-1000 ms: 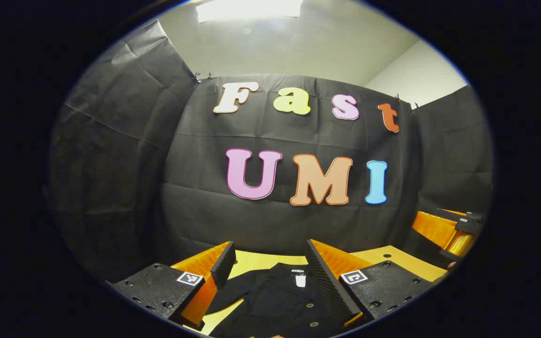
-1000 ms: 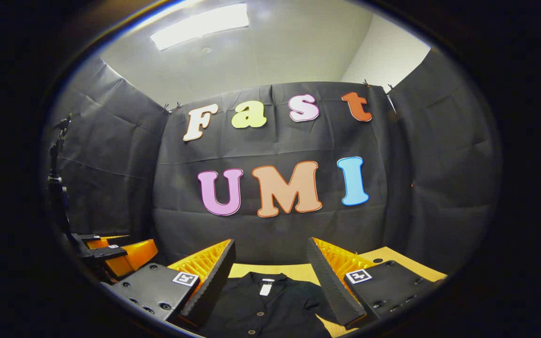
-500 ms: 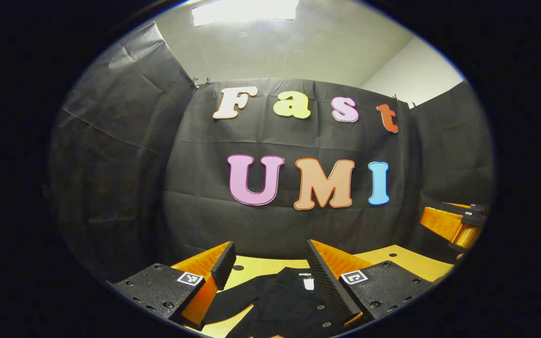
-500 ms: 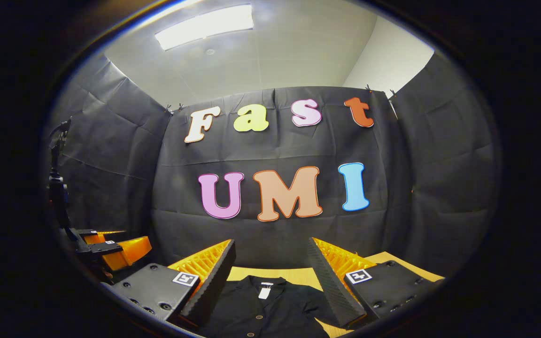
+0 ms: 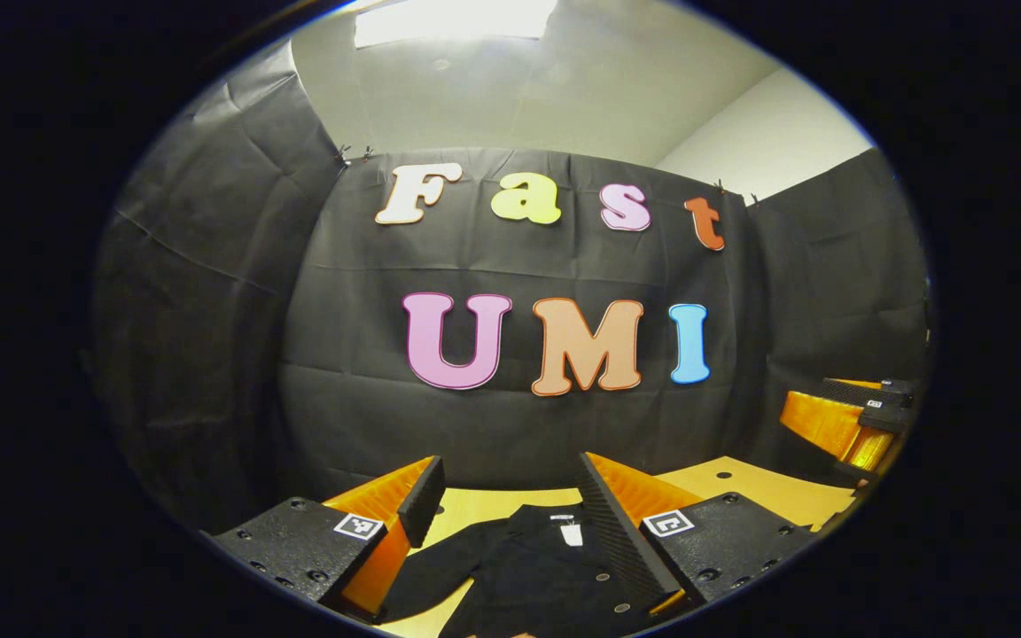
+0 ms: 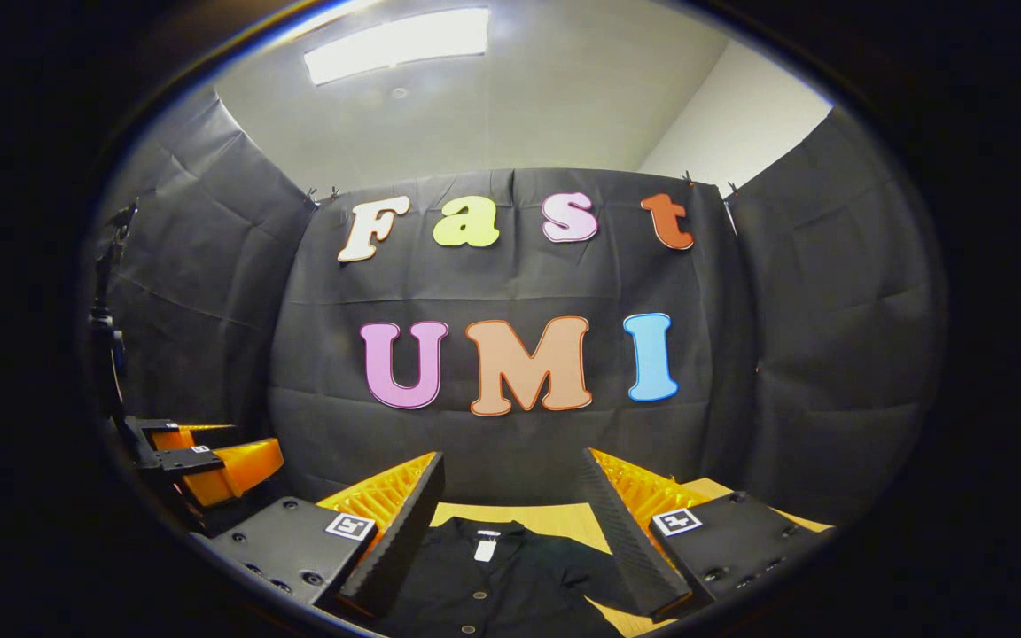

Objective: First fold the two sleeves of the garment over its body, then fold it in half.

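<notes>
Two grippers, both mine, held above table (image 5: 741,483). Left gripper (image 5: 510,496) – fingers spread wide, nothing between them; black shirt (image 5: 537,576) flat on table below, collar toward booth wall, one sleeve (image 5: 440,558) stretched out sideways. Right gripper (image 6: 510,496) – fingers likewise apart, shirt (image 6: 493,585) beneath, buttons visible down its front.

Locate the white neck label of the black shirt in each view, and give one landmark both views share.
Left gripper view: the white neck label sits low, right of centre, beside the right finger of that claw.
Right gripper view: the label sits low, left of centre, between that claw's fingers.
Shared landmark: the black shirt lying on the wooden table.
</notes>
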Motion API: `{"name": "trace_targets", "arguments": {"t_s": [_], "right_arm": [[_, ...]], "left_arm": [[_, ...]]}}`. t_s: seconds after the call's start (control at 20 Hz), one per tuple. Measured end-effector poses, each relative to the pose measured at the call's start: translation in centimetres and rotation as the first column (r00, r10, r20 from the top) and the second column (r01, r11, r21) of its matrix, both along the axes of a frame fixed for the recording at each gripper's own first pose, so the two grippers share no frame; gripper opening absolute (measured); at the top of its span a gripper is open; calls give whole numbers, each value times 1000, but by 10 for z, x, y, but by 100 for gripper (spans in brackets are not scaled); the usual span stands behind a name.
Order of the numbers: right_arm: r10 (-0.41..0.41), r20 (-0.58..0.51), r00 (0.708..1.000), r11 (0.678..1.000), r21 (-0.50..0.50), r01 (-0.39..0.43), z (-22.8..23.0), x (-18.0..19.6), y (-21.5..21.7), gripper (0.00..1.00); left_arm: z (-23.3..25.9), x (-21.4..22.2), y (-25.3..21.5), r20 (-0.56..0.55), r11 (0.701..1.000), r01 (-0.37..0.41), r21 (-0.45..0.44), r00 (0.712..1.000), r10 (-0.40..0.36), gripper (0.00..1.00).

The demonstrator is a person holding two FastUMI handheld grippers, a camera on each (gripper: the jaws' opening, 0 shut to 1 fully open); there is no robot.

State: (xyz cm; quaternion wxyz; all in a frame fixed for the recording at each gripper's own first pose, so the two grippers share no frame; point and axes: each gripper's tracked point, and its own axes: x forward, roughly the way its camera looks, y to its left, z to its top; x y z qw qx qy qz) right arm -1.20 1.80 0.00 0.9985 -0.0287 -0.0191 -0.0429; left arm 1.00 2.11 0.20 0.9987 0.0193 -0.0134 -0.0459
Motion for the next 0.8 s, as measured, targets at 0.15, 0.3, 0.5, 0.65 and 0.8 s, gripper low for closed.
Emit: {"name": "trace_targets", "arguments": {"t_s": [0.15,0.3,0.5,0.65,0.8], "right_arm": [[-5,-3,1000,1000,-12,5,-1,1,1,95],[-7,-3,1000,1000,-8,7,-4,3,0,95],[-29,-4,1000,1000,-11,29,-10,5,-9,96],[-36,-2,999,999,-5,36,-9,6,-8,95],[-24,-3,1000,1000,-15,24,-11,10,-4,95]], "left_arm": [[2,3,4,10,1000,-12,-23,1000,12,90],[-5,4,14,3,999,-34,-9,999,34,90],[-13,7,19,-2,999,-46,-28,999,46,92],[-12,8,15,-11,999,-31,-21,999,31,92],[-9,9,13,7,1000,-26,-5,1000,26,90]]}}
